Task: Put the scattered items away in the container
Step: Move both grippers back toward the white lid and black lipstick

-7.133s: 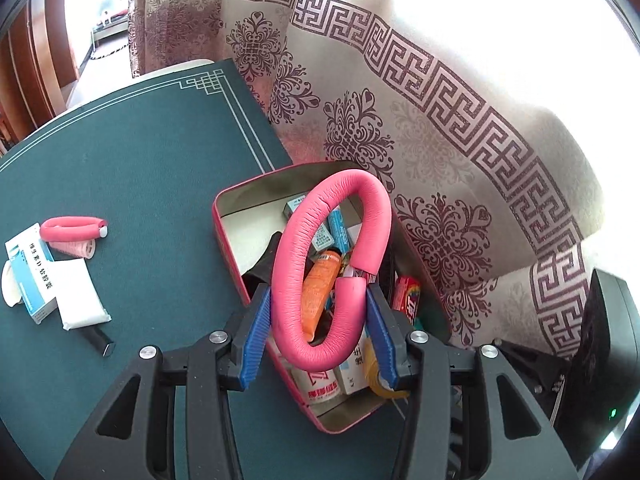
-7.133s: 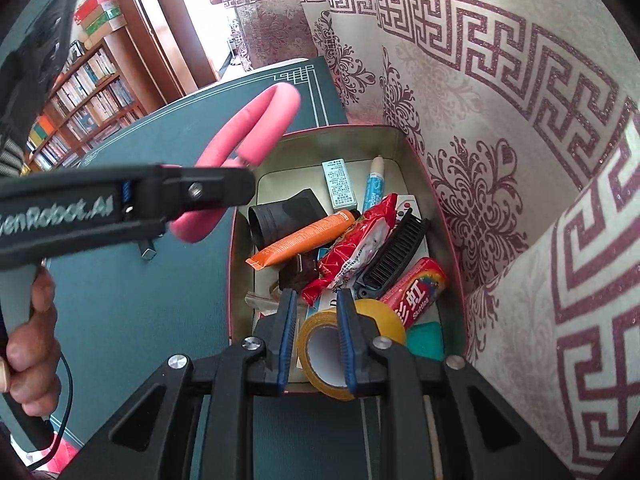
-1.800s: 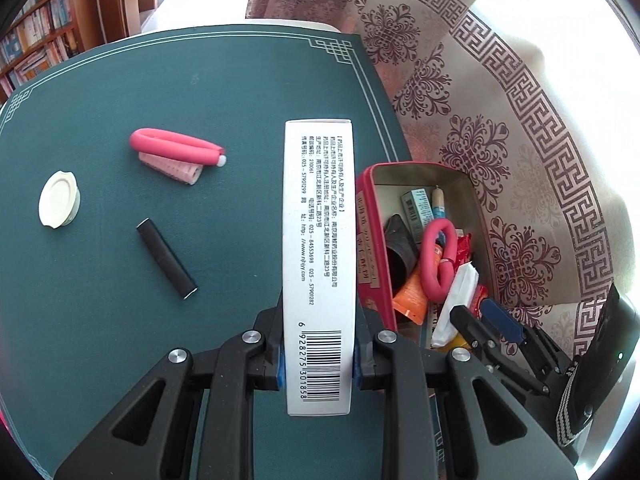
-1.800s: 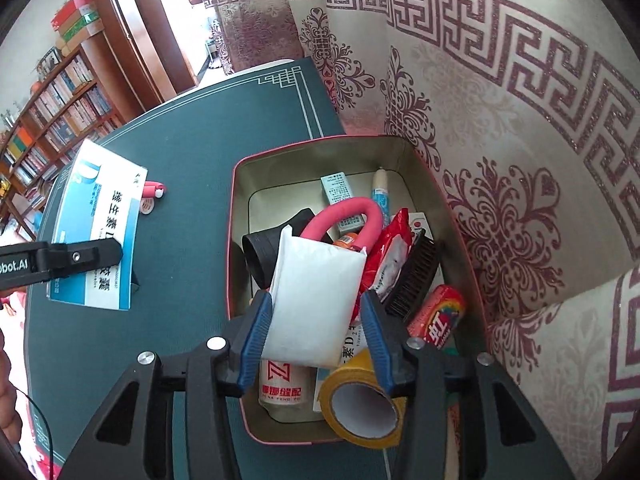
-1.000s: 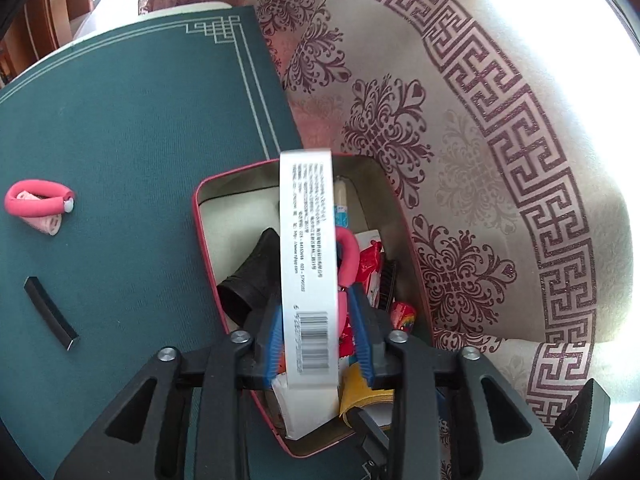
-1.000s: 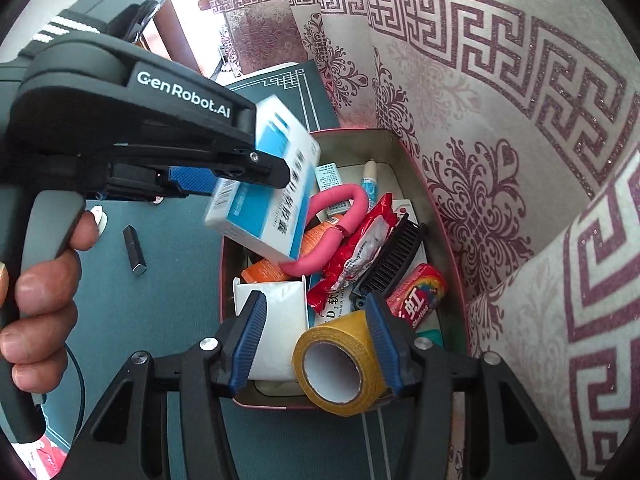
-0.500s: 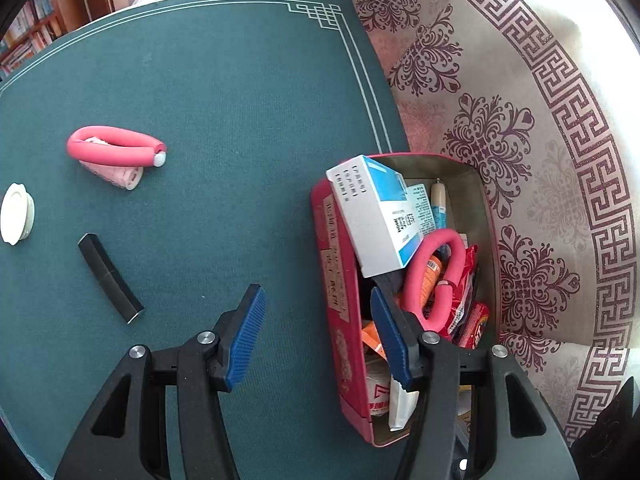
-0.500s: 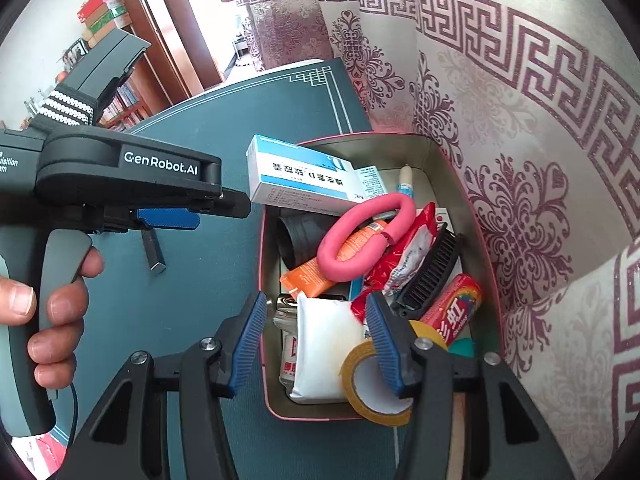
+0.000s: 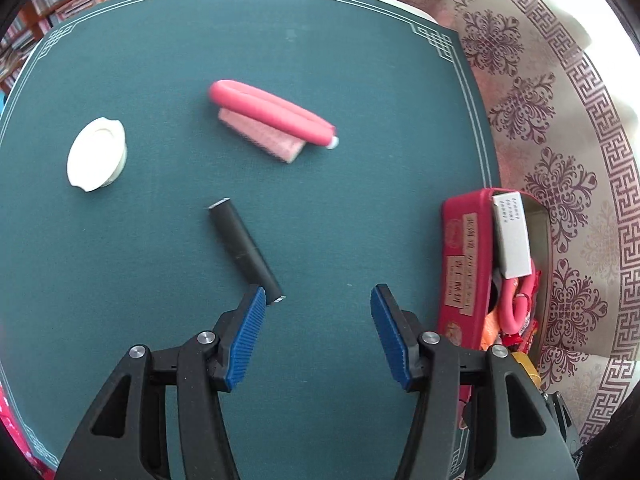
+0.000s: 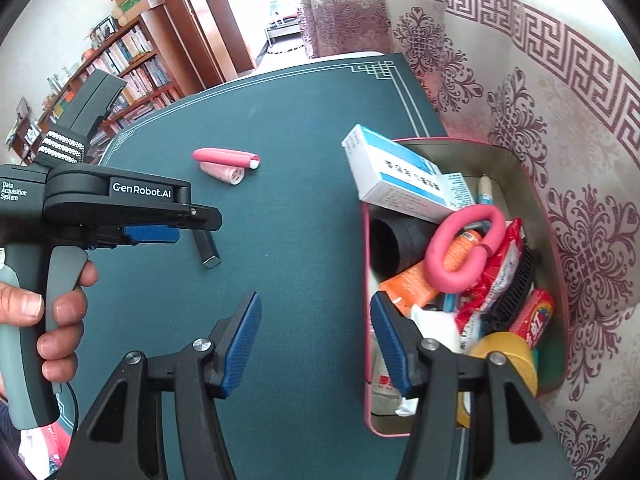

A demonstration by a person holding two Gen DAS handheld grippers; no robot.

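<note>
Both grippers, left gripper (image 9: pixel 316 328) and right gripper (image 10: pixel 314 340), are open and empty. The red tin (image 9: pixel 464 264) at right is nearly full. A black tube (image 9: pixel 244 248), pink foam roller (image 9: pixel 272 114) and white lid (image 9: pixel 96 154) remain on the green mat (image 9: pixel 340 80).

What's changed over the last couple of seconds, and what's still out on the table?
The left claw let go of the box, which now lies propped in the tin, and swung back over the mat, open and empty. The right claw dropped its white packet in the tin; its jaws have just been opening with nothing between them. Unmoved on the mat: black stick, pink curler, white lid.
</note>
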